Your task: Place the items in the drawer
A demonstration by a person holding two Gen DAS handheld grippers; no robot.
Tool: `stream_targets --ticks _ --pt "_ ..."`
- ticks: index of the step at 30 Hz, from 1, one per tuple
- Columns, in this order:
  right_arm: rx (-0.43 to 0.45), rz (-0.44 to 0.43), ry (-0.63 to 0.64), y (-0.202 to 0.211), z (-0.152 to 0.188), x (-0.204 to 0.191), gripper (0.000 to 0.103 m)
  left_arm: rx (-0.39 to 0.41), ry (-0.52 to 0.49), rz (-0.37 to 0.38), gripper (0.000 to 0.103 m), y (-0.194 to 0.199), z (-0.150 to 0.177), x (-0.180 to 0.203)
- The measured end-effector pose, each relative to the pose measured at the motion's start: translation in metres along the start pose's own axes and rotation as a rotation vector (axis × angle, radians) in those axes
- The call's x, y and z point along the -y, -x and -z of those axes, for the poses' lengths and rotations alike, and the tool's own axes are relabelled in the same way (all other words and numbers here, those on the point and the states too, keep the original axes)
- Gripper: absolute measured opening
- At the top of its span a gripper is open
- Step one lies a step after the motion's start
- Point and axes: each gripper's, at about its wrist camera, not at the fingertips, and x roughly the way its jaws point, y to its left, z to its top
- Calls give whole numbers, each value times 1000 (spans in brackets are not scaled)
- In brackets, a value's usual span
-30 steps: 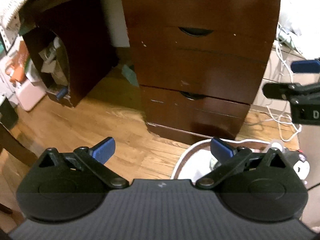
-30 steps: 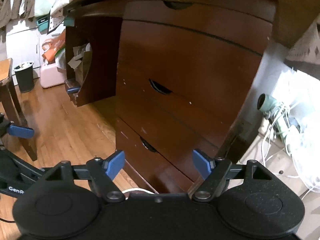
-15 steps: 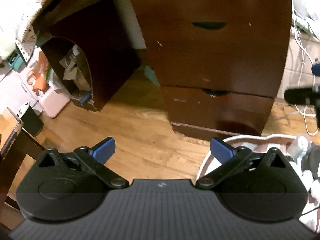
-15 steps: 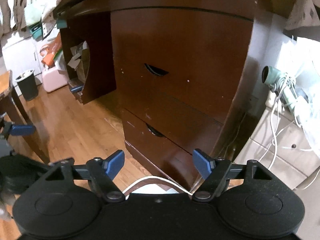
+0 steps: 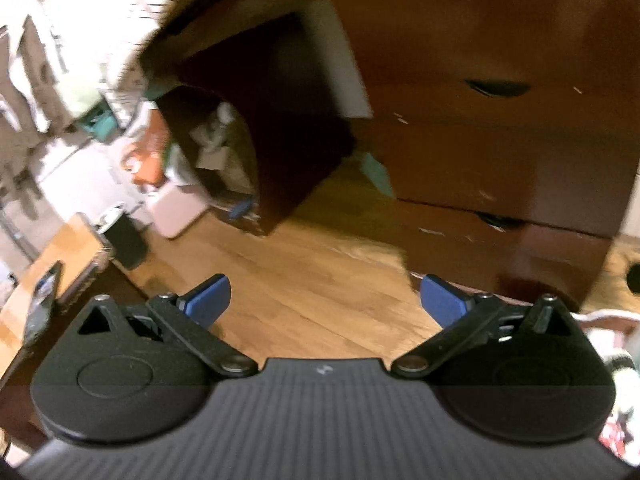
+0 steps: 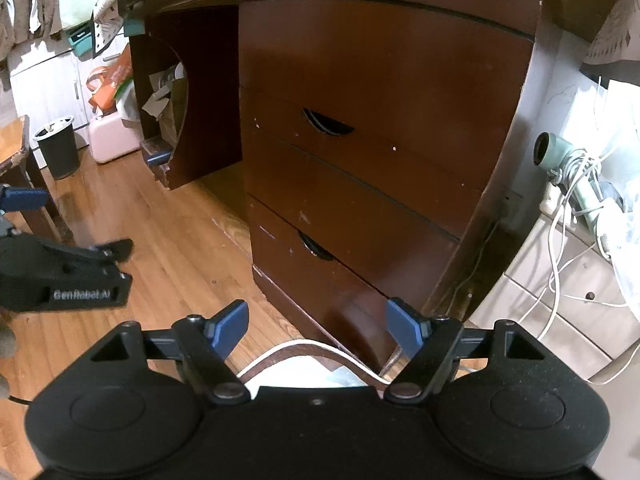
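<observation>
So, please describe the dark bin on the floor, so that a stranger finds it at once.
Start at the brown drawer chest and look left across the wooden floor. The dark round bin stands there, left of a pale pink container. Only the bin is dark and open-topped.

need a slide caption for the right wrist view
Open, empty right gripper faces the closed drawers of a dark wooden desk, with the left gripper low over the floor.
</observation>
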Motion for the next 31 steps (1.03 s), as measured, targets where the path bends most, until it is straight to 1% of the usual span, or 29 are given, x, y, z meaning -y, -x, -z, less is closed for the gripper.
stream_targets --ticks 3,5,8,15,20,23,27,31 --pt "2 8 2 0 -1 -1 80 38 46 -10 103 4 -6 -9" --pt "6 5 4 2 -2 -2 80 49 57 -12 103 5 -7 -10" --pt "5 2 17 3 -1 -4 80 27 47 3 103 4 -6 -7" --pt "-5 4 29 2 -1 -5 80 0 36 78 103 9 -5 0" --pt "-7 2 31 2 -1 -5 80 1 20 90 103 10 -5 4" --pt "-10 0 33 1 -1 -5 80 -2 32 105 103 10 -5 3" --pt "-13 1 33 1 -2 -4 80 16 68 115 103 13 -7 -1" --pt "-16 2 34 1 -1 -4 80 23 61 114 103 14 -6 -1"
